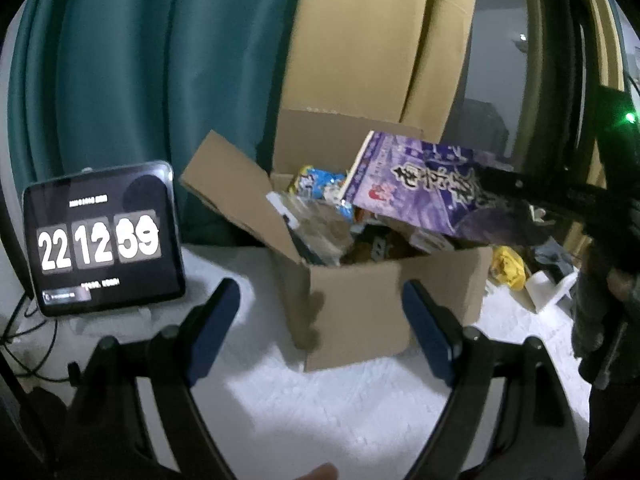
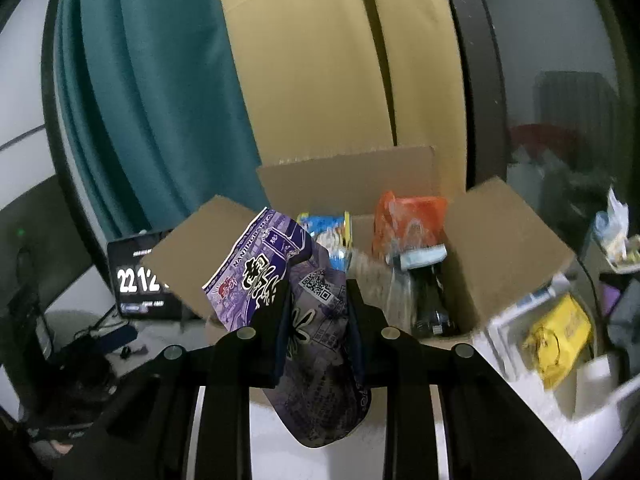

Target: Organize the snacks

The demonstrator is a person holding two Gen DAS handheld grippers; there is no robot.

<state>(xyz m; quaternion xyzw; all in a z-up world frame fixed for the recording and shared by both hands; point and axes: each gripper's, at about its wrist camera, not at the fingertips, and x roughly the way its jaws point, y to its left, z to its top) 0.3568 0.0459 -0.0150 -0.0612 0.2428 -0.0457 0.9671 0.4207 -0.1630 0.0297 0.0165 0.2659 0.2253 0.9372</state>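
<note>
Two grippers: the right gripper (image 2: pixel 318 308) clamps a purple bag (image 2: pixel 288 280) over the cardboard box (image 1: pixel 352 300); the left gripper (image 1: pixel 322 312) gapes wide, holding nothing

Glossy purple plastic snack bag (image 2: pixel 280 280) w/ white lettering & QR code, crumpled, tilted, held above the open brown cardboard box (image 1: pixel 352 312). Box stands on white surface, flaps up, filled w/ snacks: blue-yellow packet (image 2: pixel 324 232) at back, orange-red bag (image 2: pixel 408 220) upright on right side, clear wrappers (image 1: pixel 320 228) in middle.
</note>
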